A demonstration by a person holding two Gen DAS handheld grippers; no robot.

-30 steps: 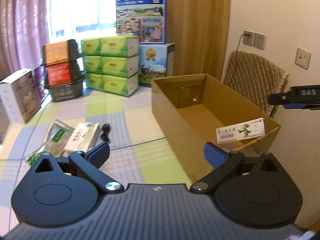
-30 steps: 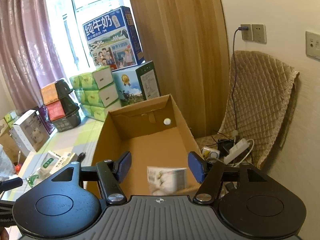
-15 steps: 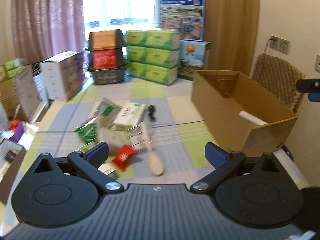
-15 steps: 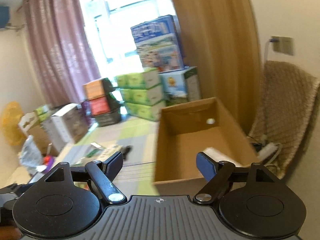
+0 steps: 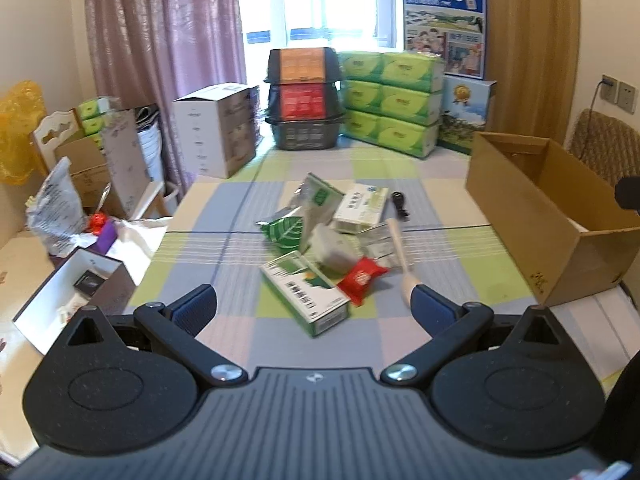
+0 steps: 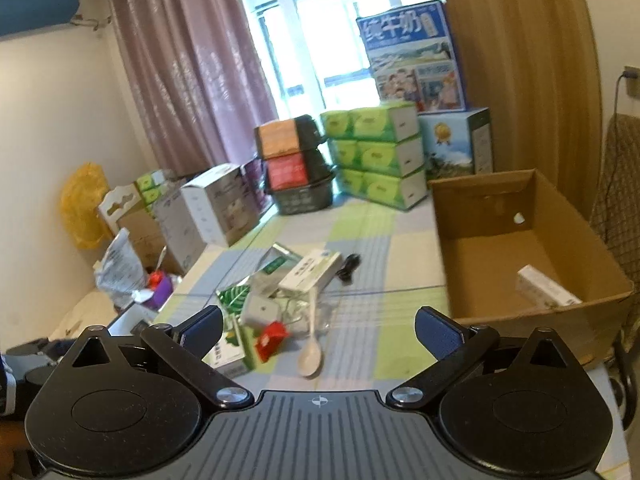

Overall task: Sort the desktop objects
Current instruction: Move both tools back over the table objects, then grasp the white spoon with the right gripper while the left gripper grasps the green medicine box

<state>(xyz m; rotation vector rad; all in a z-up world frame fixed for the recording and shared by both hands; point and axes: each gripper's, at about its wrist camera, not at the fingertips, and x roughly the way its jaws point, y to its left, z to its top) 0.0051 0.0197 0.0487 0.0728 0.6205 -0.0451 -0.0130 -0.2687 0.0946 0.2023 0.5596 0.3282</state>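
Note:
A pile of small items lies mid-table: a green and white box (image 5: 306, 294), a red packet (image 5: 362, 279), a pale spoon (image 5: 404, 256), a leaf-print packet (image 5: 286, 233), a white box (image 5: 360, 206) and a black cable (image 5: 400, 205). My left gripper (image 5: 314, 307) hovers open just before the green box, holding nothing. My right gripper (image 6: 318, 330) is open and empty above the spoon (image 6: 311, 350) and the red packet (image 6: 271, 338). The cardboard box (image 6: 532, 312) at right holds one white carton (image 6: 546, 292).
Green tissue packs (image 5: 390, 98), a milk carton box (image 5: 444, 26) and stacked dark baskets (image 5: 306, 100) line the table's far edge. White boxes (image 5: 218, 126) and clutter sit left of the table. A quilted chair (image 5: 608, 146) stands behind the cardboard box (image 5: 560, 236).
The white carton dropped from the right gripper into the cardboard box. Both grippers have swung left, away from the box, toward the pile on the table.

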